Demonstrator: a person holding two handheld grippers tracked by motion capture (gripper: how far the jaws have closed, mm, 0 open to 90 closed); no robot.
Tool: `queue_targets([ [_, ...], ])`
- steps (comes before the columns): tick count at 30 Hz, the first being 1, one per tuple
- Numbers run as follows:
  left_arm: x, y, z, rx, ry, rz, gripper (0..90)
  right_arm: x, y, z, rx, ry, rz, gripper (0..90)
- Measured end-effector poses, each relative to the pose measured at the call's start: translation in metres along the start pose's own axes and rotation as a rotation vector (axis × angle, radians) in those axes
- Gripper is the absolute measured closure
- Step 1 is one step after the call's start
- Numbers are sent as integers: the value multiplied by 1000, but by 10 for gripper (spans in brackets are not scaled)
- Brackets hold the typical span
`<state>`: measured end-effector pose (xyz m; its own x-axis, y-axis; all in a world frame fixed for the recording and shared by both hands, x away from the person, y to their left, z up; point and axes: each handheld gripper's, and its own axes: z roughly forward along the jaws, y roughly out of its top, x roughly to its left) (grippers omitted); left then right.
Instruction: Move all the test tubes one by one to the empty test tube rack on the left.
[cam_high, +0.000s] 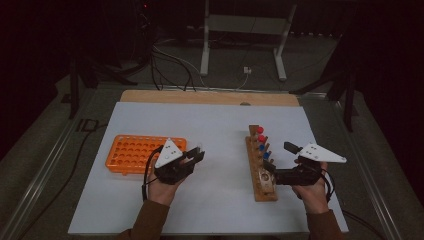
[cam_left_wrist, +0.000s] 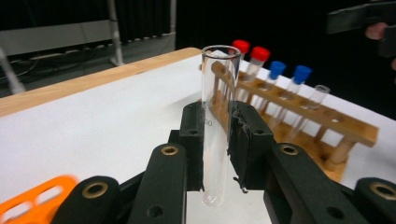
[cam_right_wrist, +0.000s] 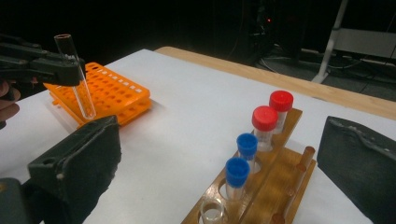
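Observation:
My left gripper is shut on a clear, uncapped glass test tube, held upright above the white table between the two racks. From above, the left gripper sits just right of the orange rack. My right gripper is open, its pads wide apart with nothing between them. It hovers at the near end of the wooden rack, which holds two red-capped tubes, two blue-capped tubes and an uncapped tube. In the high view the right gripper is beside the wooden rack.
The orange rack has many empty holes. The white board lies on a wooden tabletop whose far edge shows. Beyond it are cables and a metal stand's legs on a dark floor.

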<state>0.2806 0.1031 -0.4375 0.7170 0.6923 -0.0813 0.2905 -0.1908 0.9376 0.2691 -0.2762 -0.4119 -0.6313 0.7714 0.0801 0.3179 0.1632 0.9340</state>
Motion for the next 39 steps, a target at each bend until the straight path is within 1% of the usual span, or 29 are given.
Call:
queue_targets([
  [1,3,-3,-2,4,16,1,763,0,-1,0,5,0,3,0],
  [4,9,-9,-4,11,41,-2,764,1,-2,0,4,6,3,0],
  [9,21,-17,-10,17,83,-27,763,-1,-2,-2,-3,10,7,0],
  [14,27,-25,-16,36,118,-27,763,-3,-3,-4,-1,4,14,0],
  [17,30,-30,-17,55,149,-22,763,-3,-4,-4,-1,7,21,0],
  [20,33,-35,-17,64,156,-31,762,-3,-4,-3,3,11,22,0],
  [22,34,-36,-18,64,164,-30,760,-2,-5,-2,7,10,21,0],
  [24,35,-39,-19,86,178,-26,760,-2,-5,-1,9,13,18,0],
  [27,37,-46,-17,131,178,-29,760,-2,-6,0,14,18,24,0],
  [29,36,-48,-15,155,186,-18,760,-2,-7,0,14,21,23,0],
  [30,36,-49,-13,178,192,-7,761,-2,-7,0,14,20,22,0],
  [32,35,-50,-10,211,197,7,761,-2,-7,0,14,20,22,0],
  [35,33,-50,-8,231,204,27,762,-2,-7,0,15,20,25,0],
  [39,34,-51,-6,250,208,34,760,-2,-8,0,19,20,25,0],
])
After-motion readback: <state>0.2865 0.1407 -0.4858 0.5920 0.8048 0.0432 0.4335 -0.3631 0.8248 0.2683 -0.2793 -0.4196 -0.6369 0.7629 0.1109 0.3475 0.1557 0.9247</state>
